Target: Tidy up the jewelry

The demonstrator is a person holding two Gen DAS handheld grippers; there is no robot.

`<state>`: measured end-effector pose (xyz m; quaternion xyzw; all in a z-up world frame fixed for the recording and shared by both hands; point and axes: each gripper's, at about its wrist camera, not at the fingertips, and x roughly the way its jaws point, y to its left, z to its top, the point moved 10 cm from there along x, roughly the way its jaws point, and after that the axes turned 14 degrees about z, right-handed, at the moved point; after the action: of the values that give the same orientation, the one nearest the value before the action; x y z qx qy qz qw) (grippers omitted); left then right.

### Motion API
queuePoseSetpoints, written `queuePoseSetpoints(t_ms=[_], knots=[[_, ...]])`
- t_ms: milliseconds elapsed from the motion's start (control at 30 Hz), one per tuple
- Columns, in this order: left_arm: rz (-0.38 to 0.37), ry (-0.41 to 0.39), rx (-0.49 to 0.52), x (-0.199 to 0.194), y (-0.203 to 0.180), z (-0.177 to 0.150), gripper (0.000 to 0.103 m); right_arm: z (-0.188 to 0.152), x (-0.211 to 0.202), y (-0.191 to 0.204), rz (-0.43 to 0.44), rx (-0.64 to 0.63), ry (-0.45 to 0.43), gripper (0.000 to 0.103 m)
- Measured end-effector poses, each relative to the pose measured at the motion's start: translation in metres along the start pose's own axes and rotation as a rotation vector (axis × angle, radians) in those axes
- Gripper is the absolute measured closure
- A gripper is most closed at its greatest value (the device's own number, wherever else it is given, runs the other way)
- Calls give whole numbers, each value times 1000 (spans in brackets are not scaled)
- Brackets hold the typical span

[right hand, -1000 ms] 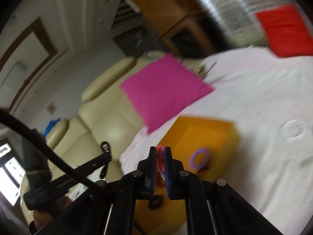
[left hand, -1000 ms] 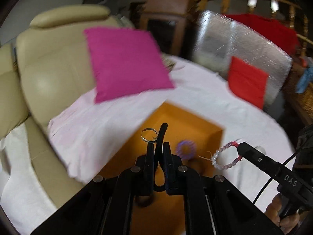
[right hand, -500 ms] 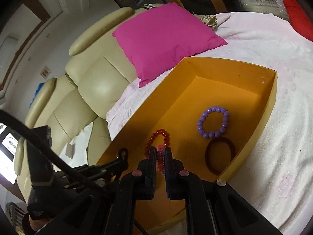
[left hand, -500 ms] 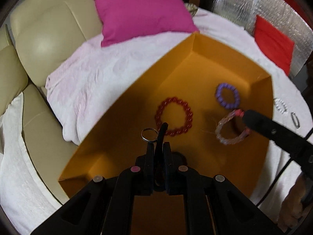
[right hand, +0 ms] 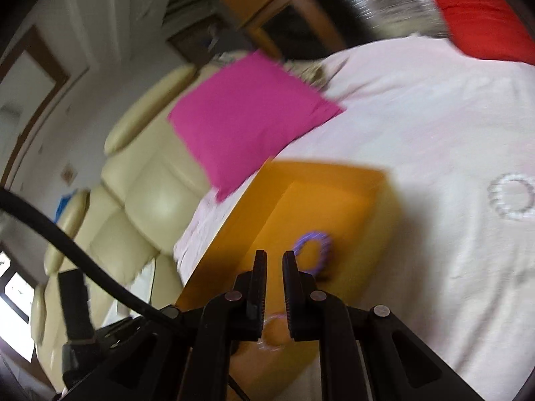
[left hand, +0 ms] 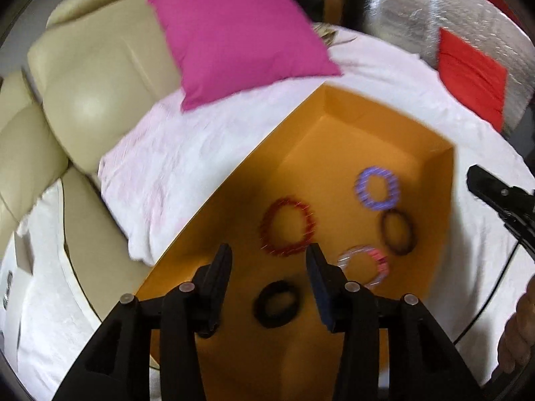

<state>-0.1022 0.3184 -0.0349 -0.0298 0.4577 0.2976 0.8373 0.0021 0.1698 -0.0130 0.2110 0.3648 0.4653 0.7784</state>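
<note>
Resting on white bedspread (left hand: 207, 153), orange box (left hand: 334, 127) holds jewelry. Magenta pillow (left hand: 240, 36) beyond box. Left tongs (left hand: 269, 255) spread wide, empty, hovering over box floor. Black ring (left hand: 277, 303) lies between and just below tong tips; red bracelet (left hand: 288, 226) just ahead; pink-white bracelet (left hand: 364, 264) right of right tip; purple bracelet (left hand: 378, 187) and dark band (left hand: 398, 232) farther right. Right tongs (right hand: 274, 259) slightly parted, empty, above box edge, purple bracelet just ahead. White beaded bracelet (right hand: 511, 202) lies on bedspread, well apart.

My right gripper (right hand: 274, 257) hangs parted over the orange cardboard box (right hand: 381, 234) holding a purple beaded bracelet (right hand: 312, 250).
</note>
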Motion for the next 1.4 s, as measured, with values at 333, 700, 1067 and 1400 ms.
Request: queuePoseSetpoints(t_ms=[333,700,1067,1400], knots=[[-107,-181,109,-96,-109,30,34,20,-118,-80,-227,96,-105,80],[-153,-195,201,-111,-235,21,31,30,-271,-159,-369,296,-313,79],[-185,-161,208,-69,-311,17,31,27,-294,-185,-418,329,-285,79],[-208,-58,233,-26,-307,25,31,24,-254,-206,-449,292,-177,64]])
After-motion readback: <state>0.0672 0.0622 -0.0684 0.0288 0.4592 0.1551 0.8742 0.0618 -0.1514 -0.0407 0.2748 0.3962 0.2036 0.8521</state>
